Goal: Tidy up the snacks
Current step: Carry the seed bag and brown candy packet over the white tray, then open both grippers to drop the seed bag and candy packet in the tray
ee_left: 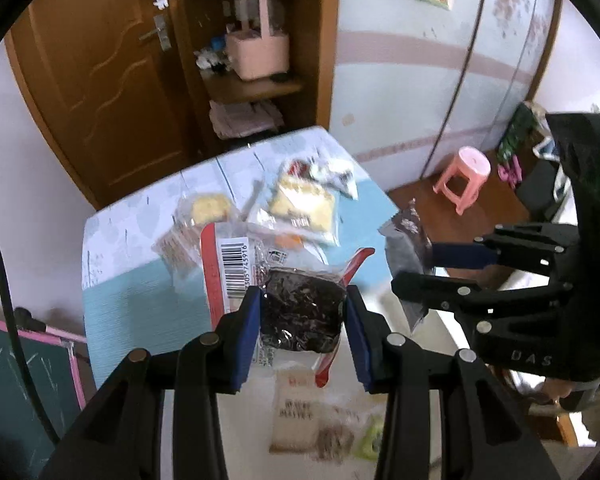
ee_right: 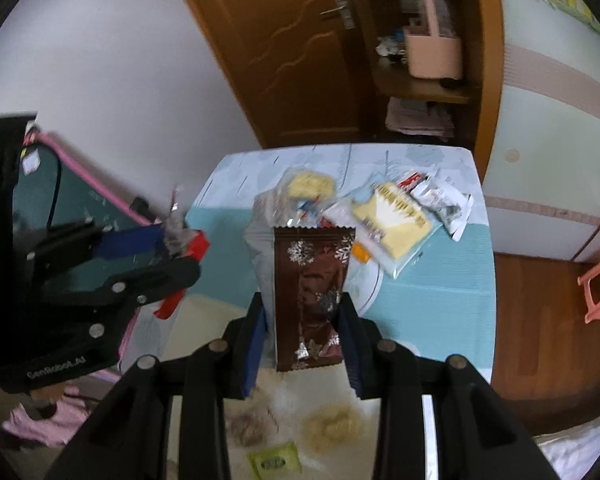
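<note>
Snack packets sit clamped inside left gripper (ee_left: 303,312) and right gripper (ee_right: 305,330).

Soft, even daylight throughout, no hard shadows. Strong fisheye bending in both views, with black vignette at the corners and curved door (ee_left: 100,92) and wall lines toward the edges. Sharpest between the left gripper (ee_left: 304,312) fingertips, where clear wrap on the dark snack (ee_left: 300,312) shows small glints. Foil glare on the brown packet (ee_right: 312,300) between the right gripper (ee_right: 304,320) fingertips. Motion blur on packets beyond the fingertips; smeared, out of focus below them.
</note>
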Tool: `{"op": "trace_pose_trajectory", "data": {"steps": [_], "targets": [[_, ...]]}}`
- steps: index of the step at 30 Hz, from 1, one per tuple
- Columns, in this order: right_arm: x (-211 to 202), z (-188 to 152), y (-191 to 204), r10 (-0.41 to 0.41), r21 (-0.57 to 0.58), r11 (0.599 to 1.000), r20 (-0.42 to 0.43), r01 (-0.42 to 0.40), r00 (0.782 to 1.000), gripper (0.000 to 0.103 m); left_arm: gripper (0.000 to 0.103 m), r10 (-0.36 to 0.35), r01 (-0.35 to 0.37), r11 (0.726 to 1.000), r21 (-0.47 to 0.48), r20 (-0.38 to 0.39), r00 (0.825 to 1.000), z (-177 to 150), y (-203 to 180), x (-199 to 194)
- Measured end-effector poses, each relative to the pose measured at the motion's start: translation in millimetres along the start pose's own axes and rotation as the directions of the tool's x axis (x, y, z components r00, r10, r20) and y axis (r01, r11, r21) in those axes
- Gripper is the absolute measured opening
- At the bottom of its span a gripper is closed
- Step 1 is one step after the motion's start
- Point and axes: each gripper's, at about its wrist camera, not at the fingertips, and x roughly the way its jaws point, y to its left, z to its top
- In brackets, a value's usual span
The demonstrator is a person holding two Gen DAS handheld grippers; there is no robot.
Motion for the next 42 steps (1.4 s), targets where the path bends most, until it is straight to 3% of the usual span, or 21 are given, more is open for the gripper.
{"op": "trace_pose_trajectory", "data": {"steps": [5,15,22,30,33,34,35,37,39,42], "targets": [[6.0,-32.2,15.5,-0.023,-0.042,0.999,-0.072,0.020,0.997,0.035,0.039,0.008,-0.006,1.000,0.017,-0.112,0.994,-32.0,-6.4,22.3],[41.8,-87.1,22.5,-0.141,-0.135,0.985,-0.230,0.112,0.963,0.035,0.039,0.050,-0.035,0.998,0.057,-0.303,0.952,-83.1,-10.8,76.5],[53.4,-100.7,23.4,-0.164,-0.160,0.980,-0.276,0.123,0.947,0.036,0.040,0.050,-0.038,0.999,0.039,-0.372,0.927,-103.0,-10.4,94.8],[57.3,-105.7,24.1,-0.171,-0.157,0.979,-0.297,0.128,0.940,0.036,0.041,0.044,-0.041,0.999,0.016,-0.410,0.911,-115.3,-11.7,105.2],[61.1,-107.0,22.1,-0.178,-0.152,0.979,-0.312,0.136,0.933,0.041,0.043,0.039,-0.046,0.999,-0.006,-0.436,0.899,-120.2,-8.2,109.5],[62.0,-107.4,21.6,-0.179,-0.151,0.979,-0.313,0.137,0.933,0.042,0.051,0.034,-0.045,0.999,-0.014,-0.443,0.896,-121.8,-6.9,110.7],[62.5,-108.0,21.4,-0.180,-0.151,0.979,-0.315,0.138,0.932,0.043,0.065,0.032,-0.046,0.999,-0.021,-0.449,0.893,-122.9,-5.9,111.4],[63.1,-108.6,21.9,-0.181,-0.153,0.979,-0.316,0.138,0.931,0.051,0.082,0.030,-0.051,0.998,-0.035,-0.453,0.891,-125.3,-3.6,112.0],[63.5,-109.3,23.2,-0.180,-0.158,0.978,-0.317,0.135,0.931,0.060,0.085,0.034,-0.058,0.998,-0.039,-0.457,0.889,-126.3,-2.1,112.8],[63.6,-109.6,25.9,-0.180,-0.166,0.977,-0.316,0.132,0.932,0.063,0.085,0.060,-0.083,0.996,-0.031,-0.460,0.886,-127.7,-0.6,114.3]]}}
